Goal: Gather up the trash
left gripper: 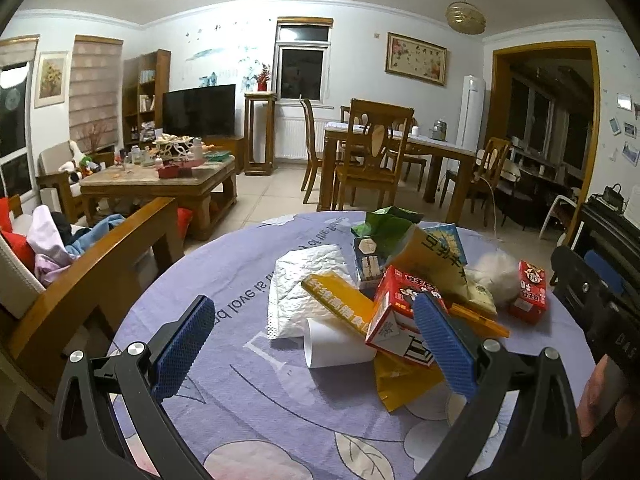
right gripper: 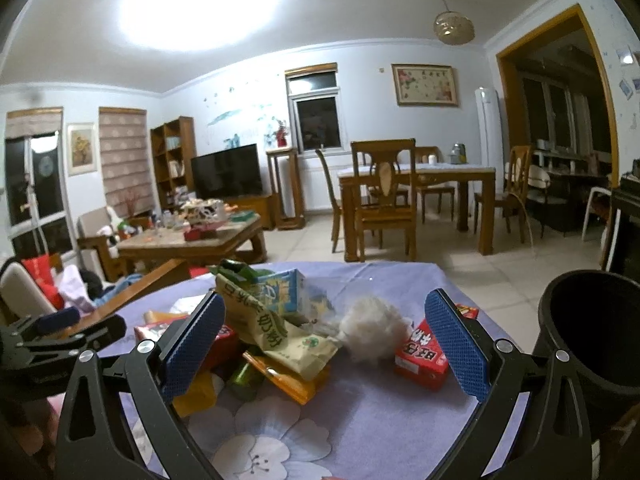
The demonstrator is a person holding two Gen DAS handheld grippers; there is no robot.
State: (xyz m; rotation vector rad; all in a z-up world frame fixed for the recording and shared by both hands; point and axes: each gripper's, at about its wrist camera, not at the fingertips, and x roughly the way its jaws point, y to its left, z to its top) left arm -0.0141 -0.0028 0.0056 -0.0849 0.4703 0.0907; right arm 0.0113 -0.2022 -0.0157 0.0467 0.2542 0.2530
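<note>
Trash pile (left gripper: 404,280) sits mid-table on the purple cloth (left gripper: 240,380); both the left gripper (left gripper: 316,344) and right gripper (right gripper: 326,344) gape wide, empty; I'd grab the near red carton (right gripper: 420,360) first; black bin (right gripper: 592,344) waits right.

The tablecloth (left gripper: 248,392) was lavender, printed with pale pink-and-white flowers and grey leaves. Both grippers' pads (left gripper: 184,344) were blue with a fine dotted texture on black frames. Two cartons (right gripper: 422,356) were red with white lettering, the padded envelope (left gripper: 304,288) white, one wrapper (left gripper: 340,304) orange-yellow, another (left gripper: 384,220) green, perhaps foil. The bin (right gripper: 588,340) was black.
</note>
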